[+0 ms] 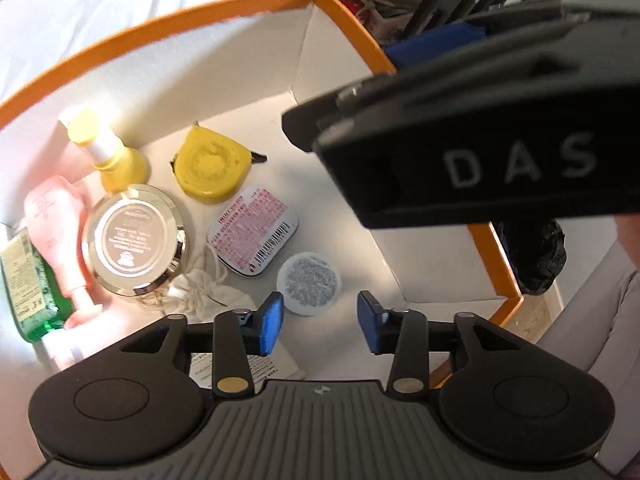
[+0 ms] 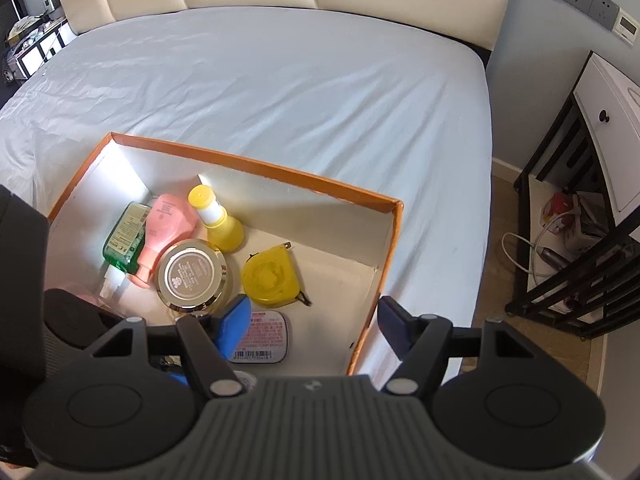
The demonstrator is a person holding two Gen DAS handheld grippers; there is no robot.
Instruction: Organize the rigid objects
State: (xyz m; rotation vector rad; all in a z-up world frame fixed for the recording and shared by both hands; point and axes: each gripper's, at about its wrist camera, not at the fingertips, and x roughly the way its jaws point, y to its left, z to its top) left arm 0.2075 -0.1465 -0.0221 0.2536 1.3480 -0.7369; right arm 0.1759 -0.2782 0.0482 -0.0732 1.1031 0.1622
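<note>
An orange-rimmed white box [image 1: 168, 20] [image 2: 256, 170] lies on the bed. It holds a yellow tape measure [image 1: 210, 168] [image 2: 272, 276], a gold round compact [image 1: 134, 240] [image 2: 194, 274], a flat tin with a barcode [image 1: 254, 230] [image 2: 262, 336], a small round white jar [image 1: 309, 283], a yellow-capped bottle [image 1: 112, 152] [image 2: 218, 220], a pink bottle [image 1: 60, 232] [image 2: 166, 228] and a green bottle [image 1: 28, 284] [image 2: 124, 236]. My left gripper [image 1: 320, 322] is open and empty above the jar. My right gripper [image 2: 314, 326] is open and empty over the box's near right corner.
The right gripper's black body [image 1: 480, 140] hangs over the box's right side. A crumpled white cloth pouch [image 1: 204, 292] lies by the compact. The grey bed sheet [image 2: 280, 80] spreads beyond the box. A black-framed bedside stand [image 2: 580, 240] stands right of the bed.
</note>
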